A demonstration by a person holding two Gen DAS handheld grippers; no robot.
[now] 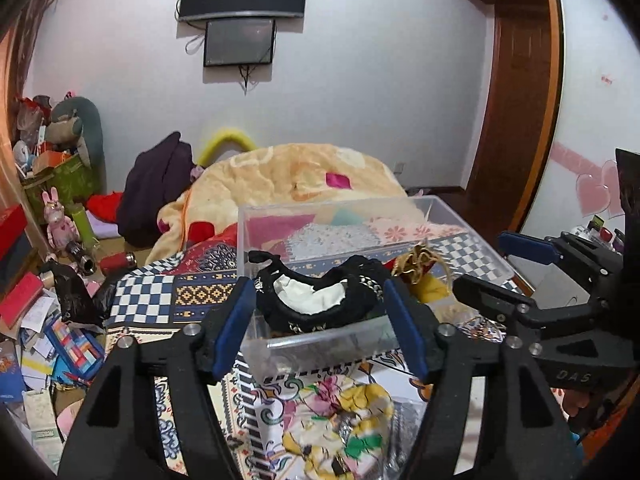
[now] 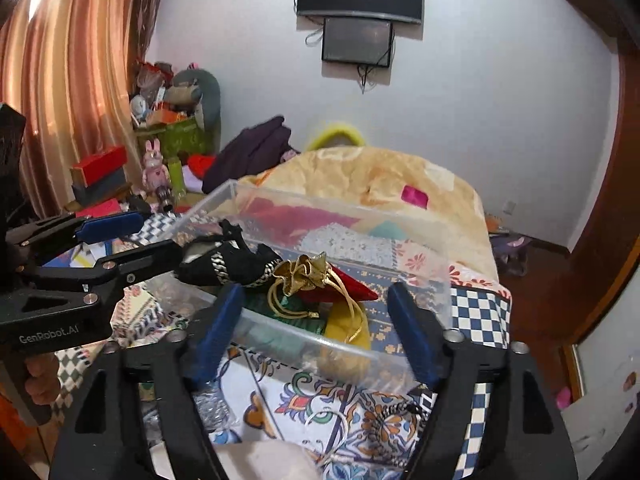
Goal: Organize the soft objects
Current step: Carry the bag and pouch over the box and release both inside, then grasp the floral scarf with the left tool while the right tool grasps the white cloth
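A clear plastic box point(image 1: 472, 240) stands on the patterned bedspread; it also shows in the right wrist view point(image 2: 280, 200). A black soft piece with a white lining point(image 1: 316, 298) lies in the box's near left corner; it also shows in the right wrist view point(image 2: 228, 260). A red and gold drawstring pouch point(image 2: 320, 280), a yellow pouch point(image 2: 348, 322) and a green one point(image 2: 300, 314) lie beside it in the box. My left gripper point(image 1: 320, 320) is open, its jaws either side of the black piece, apart from it. My right gripper point(image 2: 316, 320) is open and empty above the box's near wall.
A floral yellow cloth point(image 1: 340, 428) lies on the bedspread under my left gripper. A peach blanket point(image 1: 288, 176) is heaped behind the box. Clutter of boxes, papers and toys point(image 1: 52, 280) fills the floor at the left. A wooden door point(image 1: 516, 80) stands at the right.
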